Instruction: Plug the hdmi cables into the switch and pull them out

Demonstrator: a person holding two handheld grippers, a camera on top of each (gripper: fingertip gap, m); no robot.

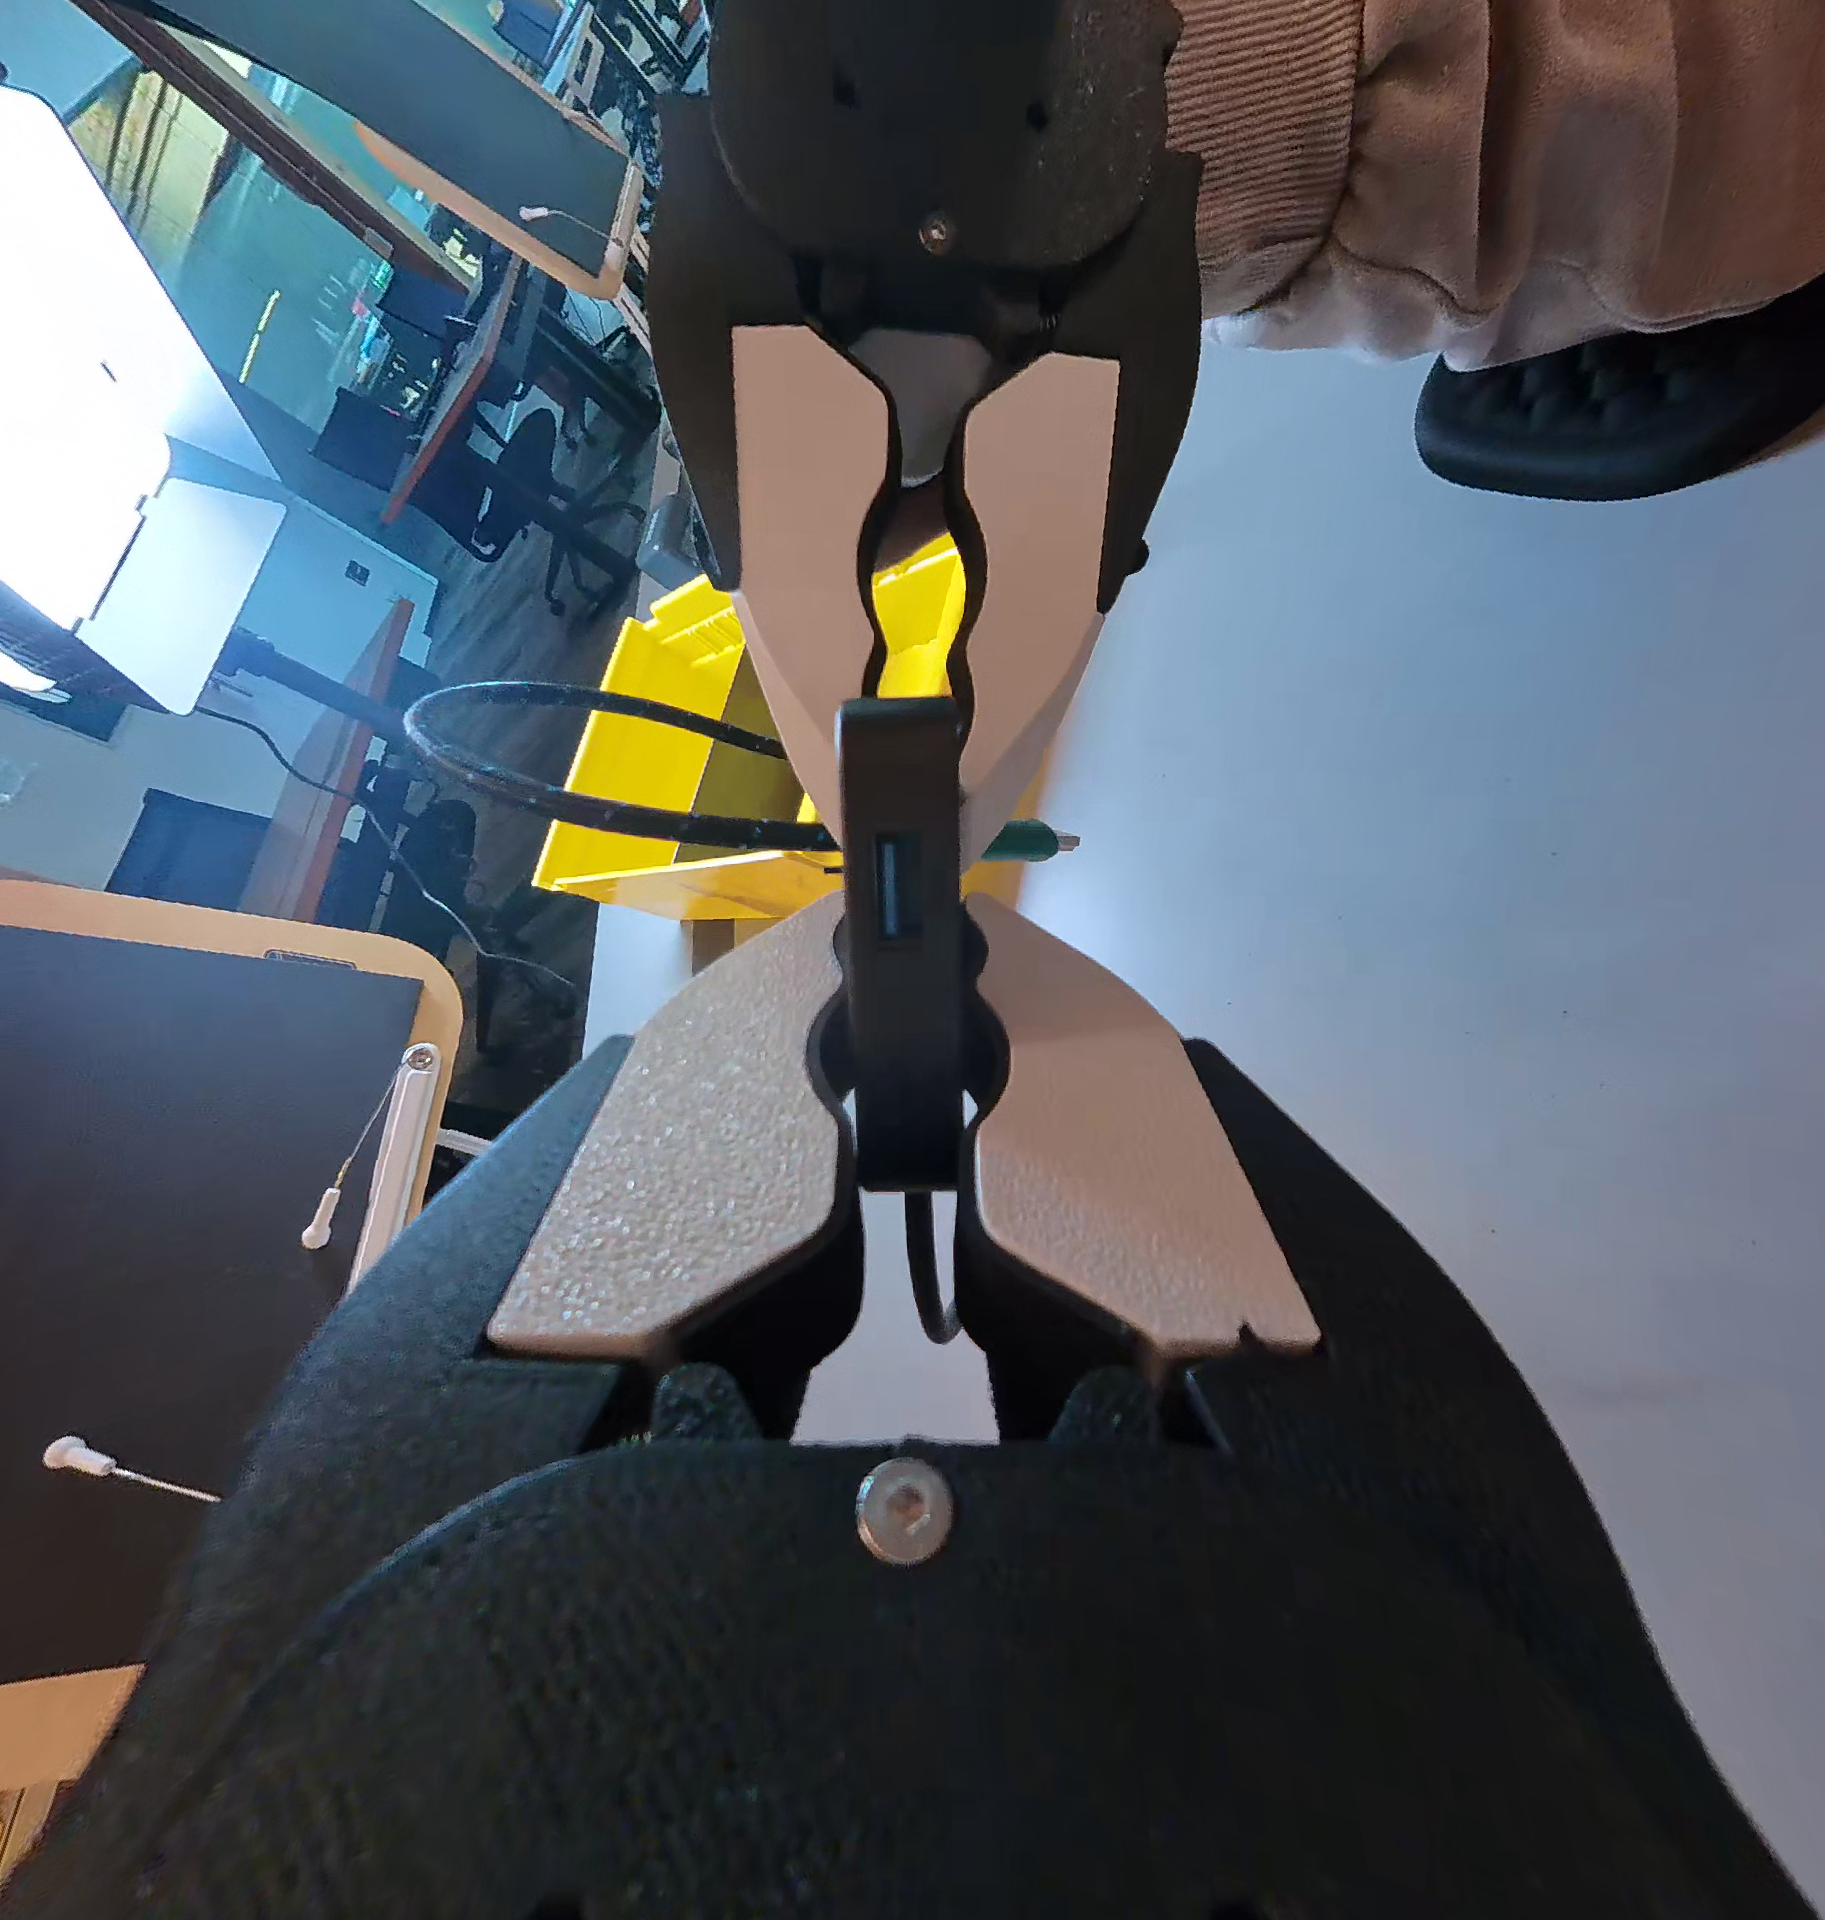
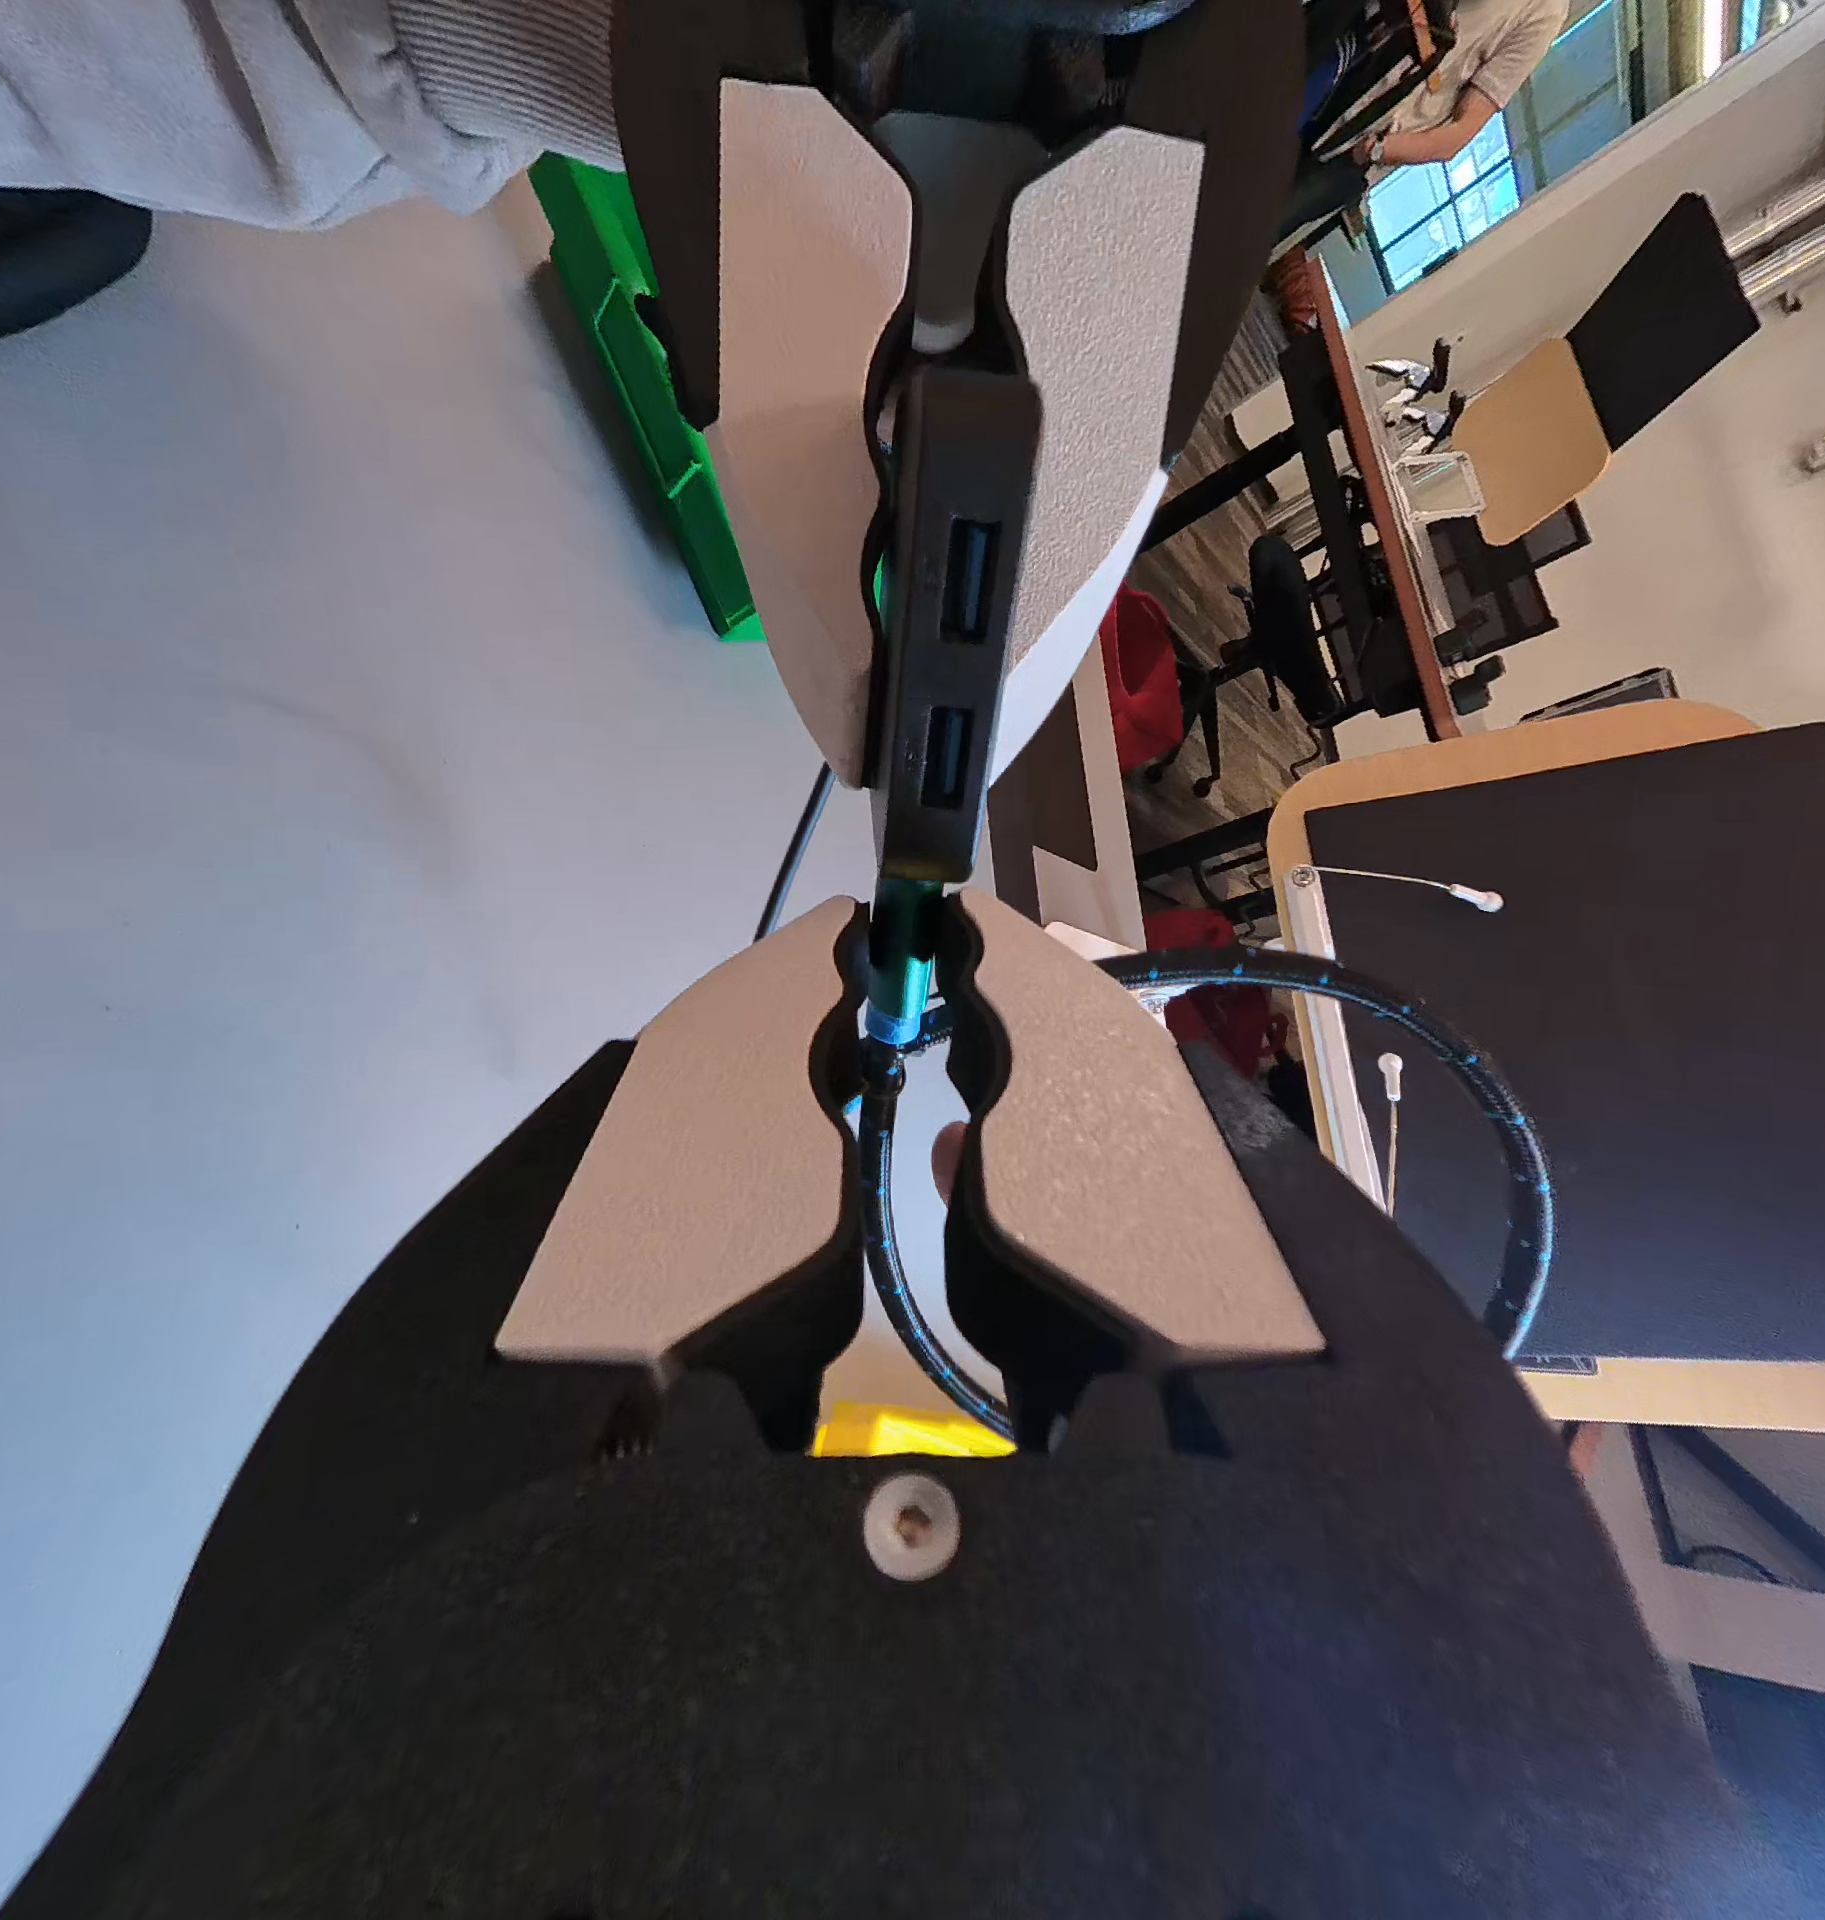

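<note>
The switch (image 1: 900,1039) is a slim black box with ports along its edge. My left gripper (image 1: 903,935) is shut on it and holds it above the white table. In the right wrist view the switch (image 2: 955,623) sits between the left gripper's fingers (image 2: 929,769). My right gripper (image 2: 908,914) is shut on a cable's green plug (image 2: 900,961), which meets the switch's near end; how deep it sits is hidden. The black braided cable (image 2: 1510,1143) loops to the right. The right gripper (image 1: 903,717) faces mine in the left wrist view. Another green plug (image 1: 1033,836) with a bare metal tip shows beside the switch.
A yellow bin (image 1: 659,727) stands at the white table's (image 1: 1459,987) far edge, and a green bin (image 2: 638,395) at the other side. A sleeve (image 1: 1510,156) and a black padded object (image 1: 1635,436) are near. Dark wood-edged panels (image 2: 1614,1039) stand beyond the table. The tips of both grippers are at nearly the same place.
</note>
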